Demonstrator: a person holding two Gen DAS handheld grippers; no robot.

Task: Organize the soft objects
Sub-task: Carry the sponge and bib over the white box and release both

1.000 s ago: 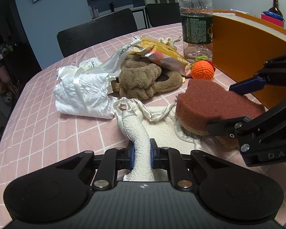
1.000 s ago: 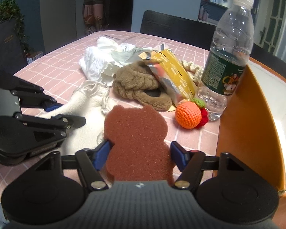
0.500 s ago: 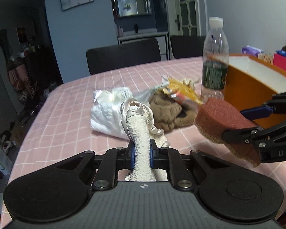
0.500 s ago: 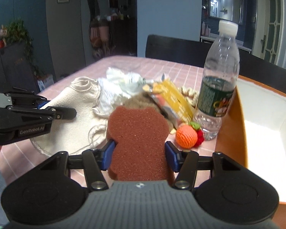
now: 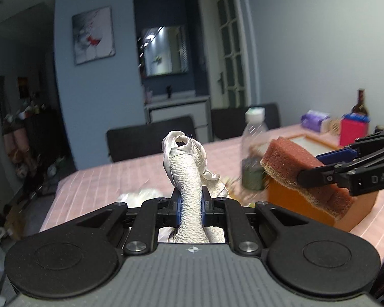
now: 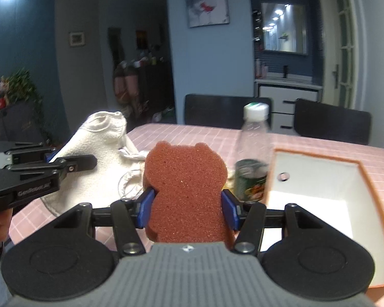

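Note:
My left gripper (image 5: 191,206) is shut on a cream terry cloth (image 5: 189,179) that stands up between its blue pads, high above the pink checked table (image 5: 130,176). In the right wrist view the same cloth (image 6: 94,151) hangs at the left from the left gripper (image 6: 71,162). My right gripper (image 6: 187,209) is shut on a reddish-brown bear-shaped sponge (image 6: 185,192), its pads pressing into both sides. The sponge (image 5: 302,174) shows at the right of the left wrist view, in front of the orange box (image 5: 289,202).
An orange box with a white inside (image 6: 320,199) stands open at the right. A plastic water bottle (image 6: 253,153) stands beside its left wall. Two dark chairs (image 6: 227,112) line the table's far edge. A bottle and a pink box (image 5: 353,128) sit at the far right.
Both grippers have risen well above the table, carrying the cloth and the sponge; the pile of soft things has dropped out of sight below. The right gripper's pads squeezed the sponge tighter.

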